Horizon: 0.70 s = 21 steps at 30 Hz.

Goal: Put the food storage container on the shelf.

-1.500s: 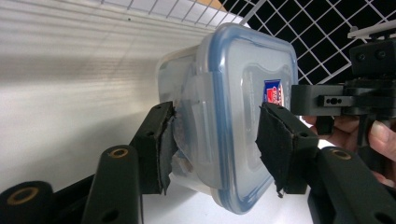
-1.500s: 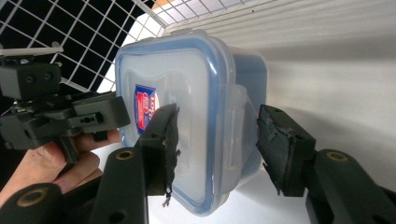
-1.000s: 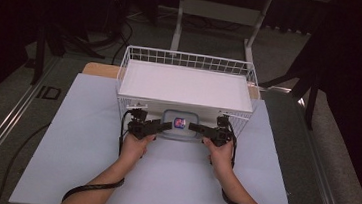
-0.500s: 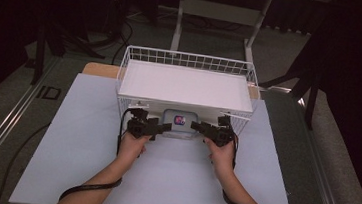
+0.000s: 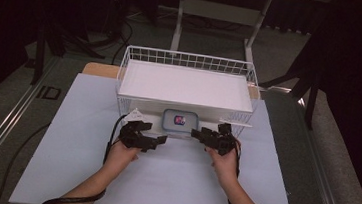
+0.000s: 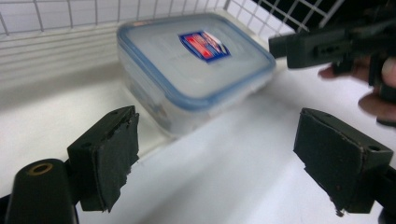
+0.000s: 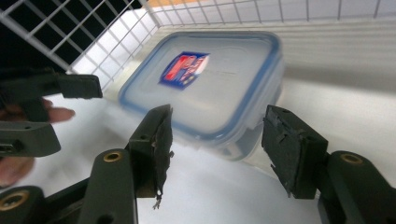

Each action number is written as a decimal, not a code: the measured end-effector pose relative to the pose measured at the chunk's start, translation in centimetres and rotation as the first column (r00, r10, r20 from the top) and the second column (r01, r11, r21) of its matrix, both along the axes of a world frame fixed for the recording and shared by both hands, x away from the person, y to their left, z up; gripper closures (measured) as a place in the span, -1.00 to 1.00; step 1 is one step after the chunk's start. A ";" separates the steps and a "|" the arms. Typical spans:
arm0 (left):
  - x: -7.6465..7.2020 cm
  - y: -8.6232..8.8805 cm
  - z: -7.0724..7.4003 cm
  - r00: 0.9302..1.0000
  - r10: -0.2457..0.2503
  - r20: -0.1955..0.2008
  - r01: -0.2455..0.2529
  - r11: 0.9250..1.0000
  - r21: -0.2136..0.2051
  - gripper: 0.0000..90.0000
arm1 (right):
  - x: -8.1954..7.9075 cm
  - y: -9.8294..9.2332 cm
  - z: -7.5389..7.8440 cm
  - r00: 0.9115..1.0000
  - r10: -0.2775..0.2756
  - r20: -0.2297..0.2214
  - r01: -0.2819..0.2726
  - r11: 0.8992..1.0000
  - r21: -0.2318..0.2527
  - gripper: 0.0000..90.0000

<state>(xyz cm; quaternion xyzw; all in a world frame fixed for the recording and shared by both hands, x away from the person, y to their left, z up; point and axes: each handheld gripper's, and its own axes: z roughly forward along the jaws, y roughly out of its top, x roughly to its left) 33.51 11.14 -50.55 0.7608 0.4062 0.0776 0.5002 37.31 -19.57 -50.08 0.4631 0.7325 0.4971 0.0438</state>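
A clear plastic food box (image 5: pixel 179 121) with a blue-rimmed lid and a red and blue label rests on the white table, against the front of the wire basket (image 5: pixel 189 60). My left gripper (image 5: pixel 159 141) hangs just left of and nearer than the box. Its jaws have just been opening and stand open with nothing between them. In the left gripper view the box (image 6: pixel 196 65) lies ahead of the left gripper (image 6: pixel 215 158). My right gripper (image 5: pixel 197 133) sits close to the box's right front corner, open. In the right gripper view the box (image 7: pixel 210 88) lies just beyond the right gripper (image 7: pixel 215 144), untouched by the pads.
The white wire basket has a white sheet (image 5: pixel 185 85) on its floor. A white board (image 5: pixel 74 147) covers the table, with grey floor and a rail to either side. Dark stands and a desk frame (image 5: pixel 218 10) stand behind the basket.
Both hands have drawn back from the box toward the person. The left jaws, earlier closed at the box's left end, now stand apart and clear of it.
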 end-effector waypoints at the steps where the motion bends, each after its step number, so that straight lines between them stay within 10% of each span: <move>1: -0.3 0.0 0.0 1.000 -0.010 -0.001 0.010 1.000 0.003 -0.67 | -0.3 0.1 0.1 1.000 0.005 0.008 -0.004 1.000 -0.013 -0.05; 17: -6.2 1.6 1.0 0.996 -0.081 0.029 0.081 0.997 -0.002 -0.82 | -3.0 2.1 0.6 0.994 0.102 0.042 -0.098 0.992 -0.081 0.37; 21: -7.6 2.4 0.9 0.997 -0.073 0.018 0.074 0.997 -0.024 -0.91 | -3.1 2.7 0.4 0.991 0.134 0.031 -0.130 0.986 -0.105 1.00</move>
